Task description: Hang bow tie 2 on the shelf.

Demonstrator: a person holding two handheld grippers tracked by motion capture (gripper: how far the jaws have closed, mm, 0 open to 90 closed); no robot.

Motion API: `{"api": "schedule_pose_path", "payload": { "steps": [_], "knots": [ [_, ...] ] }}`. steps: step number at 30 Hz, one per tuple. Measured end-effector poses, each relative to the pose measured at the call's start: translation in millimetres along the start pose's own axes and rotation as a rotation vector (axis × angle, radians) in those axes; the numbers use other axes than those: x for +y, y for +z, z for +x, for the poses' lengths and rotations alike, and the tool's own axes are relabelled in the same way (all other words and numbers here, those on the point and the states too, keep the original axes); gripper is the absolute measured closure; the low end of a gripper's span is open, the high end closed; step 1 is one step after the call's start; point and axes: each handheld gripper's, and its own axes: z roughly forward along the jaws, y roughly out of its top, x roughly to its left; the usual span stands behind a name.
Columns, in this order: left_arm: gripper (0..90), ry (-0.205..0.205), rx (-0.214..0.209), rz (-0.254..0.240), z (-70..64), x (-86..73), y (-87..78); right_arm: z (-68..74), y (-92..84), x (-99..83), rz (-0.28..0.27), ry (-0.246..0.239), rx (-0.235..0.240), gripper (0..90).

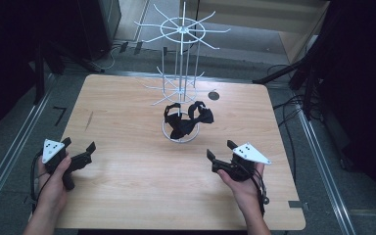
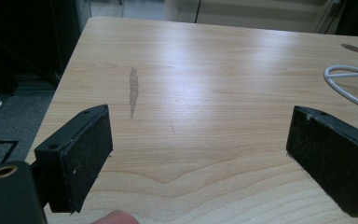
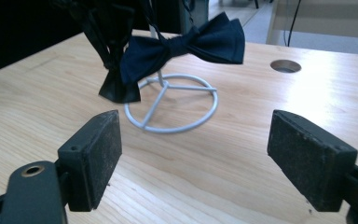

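Note:
A white wire display stand (image 1: 182,73) rises from a ring base (image 3: 172,106) at the table's middle back. Dark bow ties (image 1: 188,117) hang from its lowest arms; one navy bow tie (image 3: 186,46) shows close up in the right gripper view, with a darker one (image 3: 109,51) to its left. My right gripper (image 1: 219,151) is held low over the table in front and to the right of the stand, jaws wide open and nothing between them. My left gripper (image 1: 81,147) rests near the table's left edge, also open and empty.
The wooden table (image 1: 127,186) has a round cable hole (image 1: 214,95) behind the stand and a dark smear (image 2: 133,88) on its left part. Dark equipment, cables and metal rails surround the table on the floor.

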Motion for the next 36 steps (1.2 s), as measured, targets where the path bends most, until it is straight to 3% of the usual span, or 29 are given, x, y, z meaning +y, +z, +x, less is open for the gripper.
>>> {"api": "schedule_pose_path", "payload": {
  "steps": [11, 28, 36],
  "knots": [
    [7.3, -0.003, 0.0, 0.002, 0.2, 0.1, -0.1, -18.1, -11.3, -11.4, 0.027, -0.004, -0.047, 18.8],
    [7.3, -0.002, 0.002, 0.0, -0.1, 0.0, 0.0, -57.3, -39.5, -36.5, 0.052, -0.002, -0.142, 19.7],
    [7.3, -0.002, 0.003, 0.003, 0.0, 0.1, -0.2, -73.0, -53.4, -45.8, 0.062, 0.029, -0.184, 19.7]
  ]
}}
